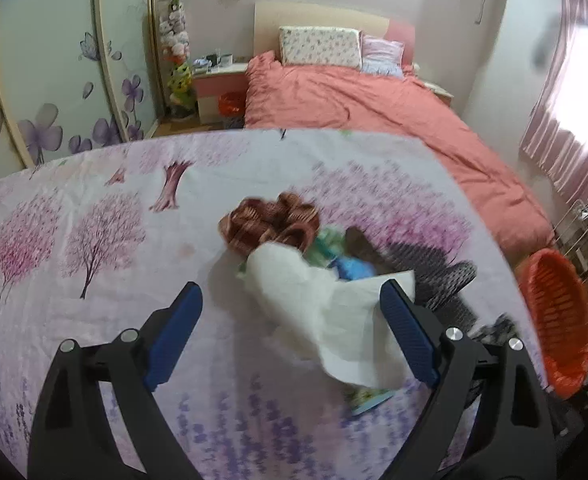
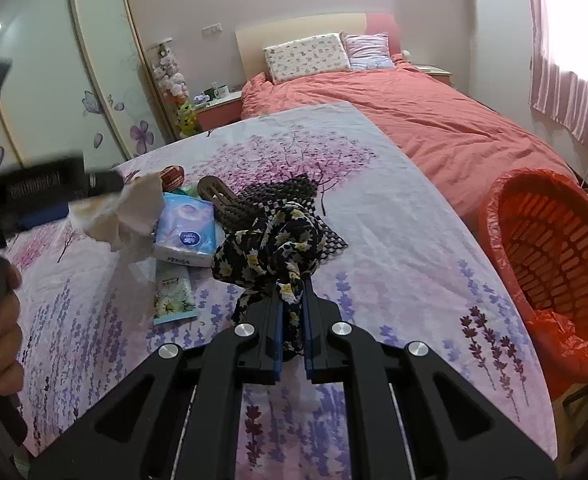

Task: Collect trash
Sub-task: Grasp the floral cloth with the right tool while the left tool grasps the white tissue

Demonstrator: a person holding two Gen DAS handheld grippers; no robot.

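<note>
Table (image 2: pixel 394 240) with the floral cloth carries the whole pile; red basket (image 2: pixel 550 248) with its liner sits off the table's right edge, just beside it, mouth tilted toward me.

Pile, mid-table: dark patterned mat (image 2: pixel 294 196), brown slotted piece (image 2: pixel 217 196) on it, blue tissue pack (image 2: pixel 185 232), flat flower-print packet (image 2: pixel 173 292), brown plaid cloth (image 1: pixel 269 220) at the back.

My right tongs (image 2: pixel 291 320) are clamped shut on the black flower-print cloth (image 2: pixel 273 244), bunched above the pads, tail hanging below.

My left tongs (image 1: pixel 289 328) stand wide apart; the crumpled white tissue (image 1: pixel 326 312) lies between the pads, an edge draped against the right pad (image 1: pixel 406 332). Nothing squeezing it that I can see, so it is not held.

Step in hand, my read: grab the tissue.
- Come down so both pads straddle the thick crumpled part, not the loose flap.
- Don't catch the packet underneath.
- Close fully; tissue is light and slips.
- Lift clear before swinging to the basket.
- Whether the cloth counts as trash, can't tell.
</note>
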